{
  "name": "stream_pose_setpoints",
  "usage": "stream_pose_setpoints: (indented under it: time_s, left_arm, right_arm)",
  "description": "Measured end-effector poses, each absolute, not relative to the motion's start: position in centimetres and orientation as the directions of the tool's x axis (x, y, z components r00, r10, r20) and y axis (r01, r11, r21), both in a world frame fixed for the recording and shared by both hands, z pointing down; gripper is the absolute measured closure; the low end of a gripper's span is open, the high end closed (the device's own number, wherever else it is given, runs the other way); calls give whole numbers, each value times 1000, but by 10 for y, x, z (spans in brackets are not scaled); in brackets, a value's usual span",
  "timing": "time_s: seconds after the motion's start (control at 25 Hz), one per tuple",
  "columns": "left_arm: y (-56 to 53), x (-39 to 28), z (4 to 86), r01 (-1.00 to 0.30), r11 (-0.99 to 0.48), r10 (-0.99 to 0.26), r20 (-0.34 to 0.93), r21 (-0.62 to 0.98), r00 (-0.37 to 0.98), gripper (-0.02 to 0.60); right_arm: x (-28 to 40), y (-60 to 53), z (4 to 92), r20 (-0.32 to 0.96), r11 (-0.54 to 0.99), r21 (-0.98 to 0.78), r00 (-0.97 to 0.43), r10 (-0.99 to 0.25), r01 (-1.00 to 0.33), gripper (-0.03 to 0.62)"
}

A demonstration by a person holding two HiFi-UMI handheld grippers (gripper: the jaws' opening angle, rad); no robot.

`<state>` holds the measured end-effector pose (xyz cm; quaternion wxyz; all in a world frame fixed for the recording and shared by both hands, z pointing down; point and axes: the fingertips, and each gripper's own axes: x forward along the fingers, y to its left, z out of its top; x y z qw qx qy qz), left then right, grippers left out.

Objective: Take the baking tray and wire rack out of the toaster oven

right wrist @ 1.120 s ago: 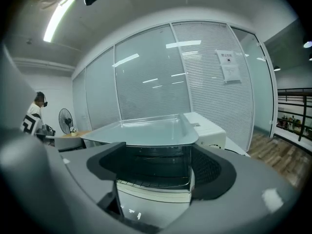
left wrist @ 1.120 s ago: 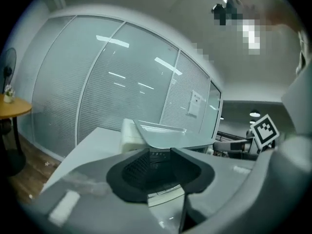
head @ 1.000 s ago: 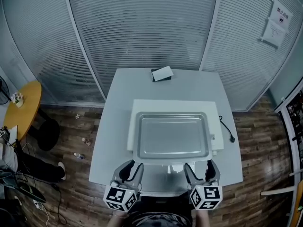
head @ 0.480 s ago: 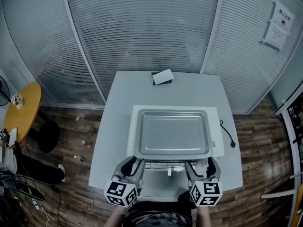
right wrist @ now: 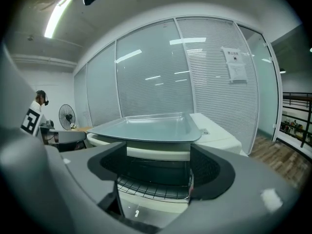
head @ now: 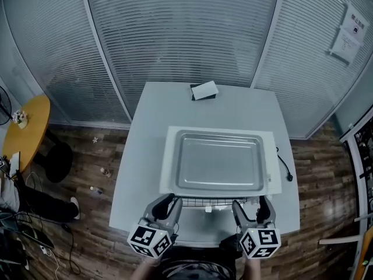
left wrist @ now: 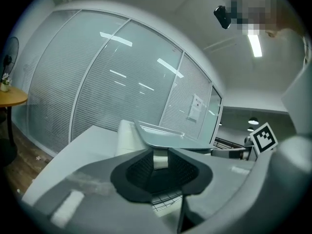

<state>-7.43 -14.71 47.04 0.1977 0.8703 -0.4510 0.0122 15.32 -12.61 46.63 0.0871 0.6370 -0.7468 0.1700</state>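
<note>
The silver baking tray [head: 220, 162] lies flat on top of the white toaster oven [head: 170, 139]. The wire rack [head: 213, 202] sticks out of the oven's front, under the tray's near edge. My left gripper [head: 168, 204] is at the rack's left front corner. Its jaws have just been closing to a narrow gap [left wrist: 161, 167], and the rack's wires [left wrist: 163, 201] show just below it, with nothing pinched. My right gripper [head: 252, 207] is at the rack's right front corner with its jaws wide apart [right wrist: 156, 172]. The rack [right wrist: 146, 189] lies low between them, untouched.
The oven door [head: 204, 225] hangs open toward me between the grippers. A power cord [head: 285, 169] trails off the oven's right side. A small box [head: 203, 90] sits at the table's far edge. Blind-covered glass walls stand behind, and a round yellow table [head: 26, 133] is at the left.
The wire rack now shows in front of the oven, where a second ago little of it was visible. The left jaws stand narrower. Both grippers sit at the rack's front corners.
</note>
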Motion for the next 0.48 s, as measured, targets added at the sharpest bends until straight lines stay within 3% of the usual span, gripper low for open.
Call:
stream_pose_setpoints:
  time_s: [0.32,0.4,0.48]
  left_arm:
    - [-133,-73,487,-766,-526,-749,225,369,623,482]
    - [-128,-74,492,-755,-526,-739,230,393,634,513]
    - [-122,-73,498,-738,-528,-724,232,420,650,541]
  right_arm:
    - [138,-112,473,321,138,-215,-203,-925,-967,240]
    - [132,-107,477,330,144,-213,-210,-920,-966,272]
    - [130,-101,482,333,130,-209,-195,-922,-969,355]
